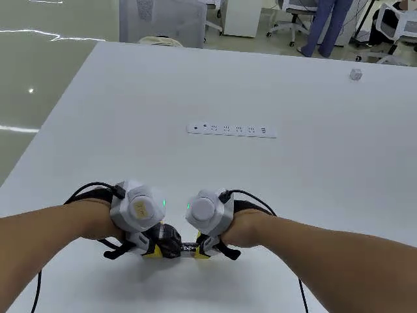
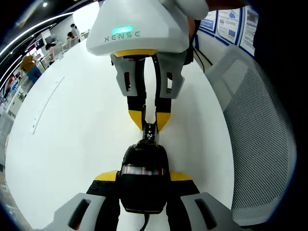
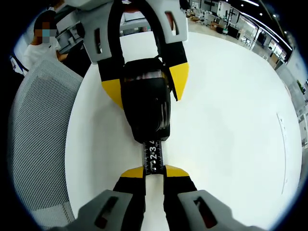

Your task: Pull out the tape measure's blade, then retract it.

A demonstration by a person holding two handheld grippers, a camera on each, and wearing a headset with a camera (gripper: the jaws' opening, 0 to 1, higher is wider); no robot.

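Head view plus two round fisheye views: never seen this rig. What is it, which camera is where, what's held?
No robot: a person holds two handheld grippers, two jaws each. The head view comes from their headset, looking down at a white table. Each round view is from a camera on one gripper, looking along its jaws. The left gripper is shut on a black tape measure; the right gripper pinches its blade, pulled out a short way. A power strip lies farther back.
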